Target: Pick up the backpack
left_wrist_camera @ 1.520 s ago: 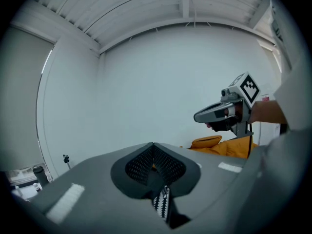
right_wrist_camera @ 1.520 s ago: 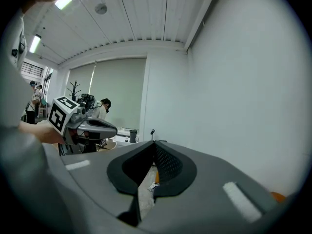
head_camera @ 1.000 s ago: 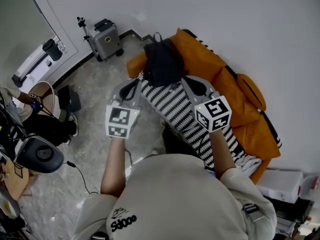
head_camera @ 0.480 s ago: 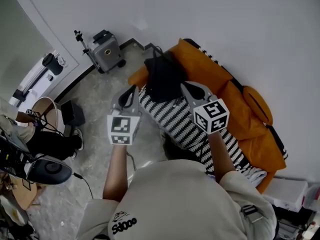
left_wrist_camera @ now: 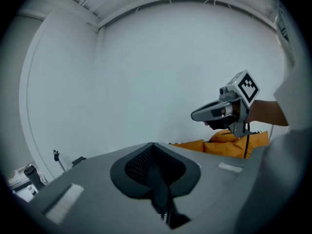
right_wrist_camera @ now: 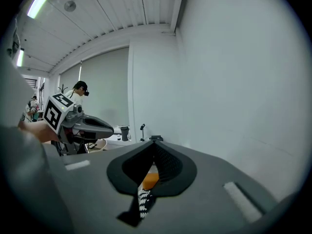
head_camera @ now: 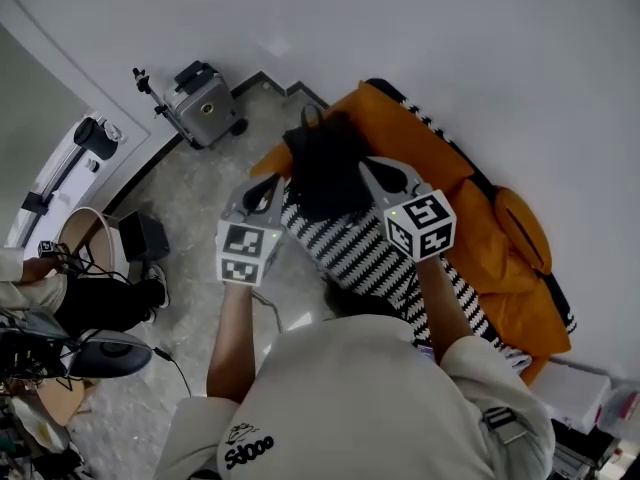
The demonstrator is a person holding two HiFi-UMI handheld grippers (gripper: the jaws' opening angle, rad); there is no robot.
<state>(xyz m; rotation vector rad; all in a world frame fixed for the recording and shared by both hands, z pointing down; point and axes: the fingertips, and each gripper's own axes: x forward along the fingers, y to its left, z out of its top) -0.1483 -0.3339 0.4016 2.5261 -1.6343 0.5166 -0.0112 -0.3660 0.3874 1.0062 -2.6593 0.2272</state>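
Jaws: both pairs closed tight, nothing btwn them. Our left gripper [head_camera: 264, 190] and right gripper [head_camera: 378, 176] sit either side of the backpack [head_camera: 322, 168], apparently short of it. It's black, slumped at the end of the orange sofa [head_camera: 440, 183], on a striped blanket [head_camera: 350, 248]. We reckon soft, saggy fabric, prob. moderate weight; grab the top loop or a strap. Count: 1 backpack, 2 grippers, 1 sofa.

The head view looks steeply down on the orange sofa [head_camera: 505, 233] at three o'clock. Facing the wall [left_wrist_camera: 146, 72], each gripper view catches its neighbour: right gripper [left_wrist_camera: 196, 115] at three o'clock, left gripper [right_wrist_camera: 111, 128] at nine.
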